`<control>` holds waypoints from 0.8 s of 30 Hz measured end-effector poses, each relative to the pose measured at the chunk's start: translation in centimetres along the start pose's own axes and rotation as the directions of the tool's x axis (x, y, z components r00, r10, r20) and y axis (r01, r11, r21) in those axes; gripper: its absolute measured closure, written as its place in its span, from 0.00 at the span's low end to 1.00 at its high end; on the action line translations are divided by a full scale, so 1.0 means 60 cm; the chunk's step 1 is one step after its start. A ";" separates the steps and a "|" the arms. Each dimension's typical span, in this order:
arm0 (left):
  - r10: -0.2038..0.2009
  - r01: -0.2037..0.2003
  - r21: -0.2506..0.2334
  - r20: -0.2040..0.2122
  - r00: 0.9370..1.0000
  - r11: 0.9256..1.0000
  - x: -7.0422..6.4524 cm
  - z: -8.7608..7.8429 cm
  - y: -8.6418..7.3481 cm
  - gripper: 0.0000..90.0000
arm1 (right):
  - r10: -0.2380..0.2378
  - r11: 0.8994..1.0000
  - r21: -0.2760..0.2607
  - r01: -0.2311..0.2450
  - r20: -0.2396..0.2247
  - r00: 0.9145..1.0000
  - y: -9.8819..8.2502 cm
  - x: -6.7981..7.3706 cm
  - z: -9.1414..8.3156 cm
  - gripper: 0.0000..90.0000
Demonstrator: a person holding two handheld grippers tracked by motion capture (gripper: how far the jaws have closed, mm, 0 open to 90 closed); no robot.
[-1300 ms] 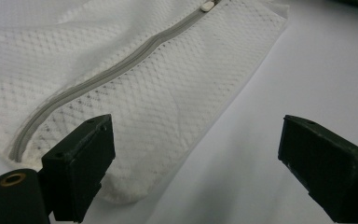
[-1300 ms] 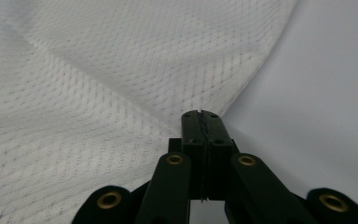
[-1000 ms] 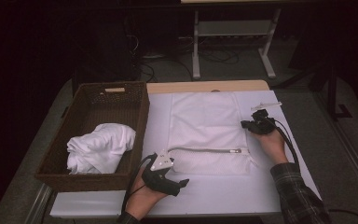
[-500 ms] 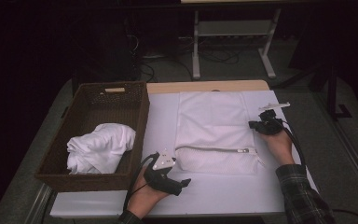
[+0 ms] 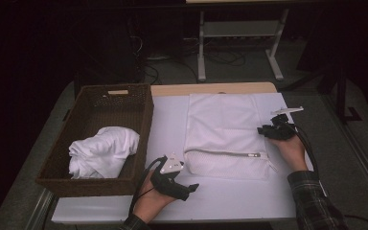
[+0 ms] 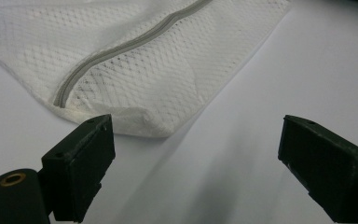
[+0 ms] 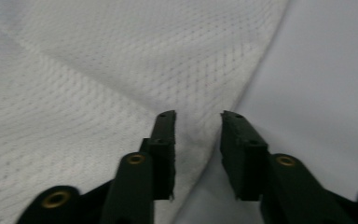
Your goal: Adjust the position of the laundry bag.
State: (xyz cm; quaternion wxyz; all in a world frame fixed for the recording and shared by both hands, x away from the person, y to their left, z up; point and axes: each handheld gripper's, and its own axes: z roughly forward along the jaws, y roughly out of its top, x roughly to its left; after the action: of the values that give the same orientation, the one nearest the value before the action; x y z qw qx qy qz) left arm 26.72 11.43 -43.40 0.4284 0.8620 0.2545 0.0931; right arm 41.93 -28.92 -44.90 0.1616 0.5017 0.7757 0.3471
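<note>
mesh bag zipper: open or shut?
Shut. The grey zipper runs as one closed line across the mesh bag, which lies flat on the table; no gap shows in the left gripper view either.

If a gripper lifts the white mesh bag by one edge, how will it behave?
The mesh bag would probably droop and fold, since its thin netting lies flat and creased. It looks empty, so likely light. The zipper side may hang lower, being denser.
</note>
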 end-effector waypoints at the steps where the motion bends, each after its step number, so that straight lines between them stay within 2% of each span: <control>1: 0.003 -0.003 0.003 0.003 1.000 1.000 0.001 0.001 0.001 0.11 | -0.006 1.000 -0.002 0.006 -0.001 1.000 0.001 0.005 0.001 0.56; 2: 0.002 -0.002 0.003 0.005 1.000 1.000 0.002 0.002 0.001 0.11 | -0.013 1.000 -0.001 0.013 0.009 1.000 0.001 0.009 0.000 0.54; 5: 0.003 -0.003 0.006 0.006 1.000 1.000 0.004 0.002 0.001 0.11 | -0.019 1.000 -0.002 0.019 -0.001 1.000 0.002 0.014 0.000 0.50; 9: 0.004 -0.004 0.003 0.012 1.000 1.000 0.010 0.001 0.002 0.11 | -0.011 1.000 -0.010 0.011 0.009 1.000 0.005 0.024 -0.005 0.31; 12: -0.003 0.004 -0.001 0.016 1.000 1.000 0.012 0.001 0.002 0.11 | 0.014 1.000 -0.006 -0.014 -0.008 1.000 0.003 0.026 -0.011 0.26; 16: -0.006 0.006 0.002 0.021 1.000 1.000 0.014 0.003 0.002 0.11 | 0.010 1.000 0.004 -0.010 -0.027 1.000 0.001 0.030 -0.014 0.25; 20: -0.015 0.015 0.012 0.008 1.000 1.000 0.019 0.003 0.002 0.11 | -0.038 0.999 0.035 0.039 -0.033 0.999 -0.008 0.044 -0.024 0.26; 24: -0.020 0.021 0.039 -0.013 1.000 0.999 0.023 0.009 0.000 0.15 | -0.076 0.996 0.037 0.078 -0.037 0.996 -0.020 0.056 -0.040 0.28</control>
State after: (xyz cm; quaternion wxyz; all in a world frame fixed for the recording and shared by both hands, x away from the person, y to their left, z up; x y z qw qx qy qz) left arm 28.12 11.79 -43.85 0.4110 0.8669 0.2678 0.0890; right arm 38.19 -27.13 -43.74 0.1513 0.4683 0.8038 0.3344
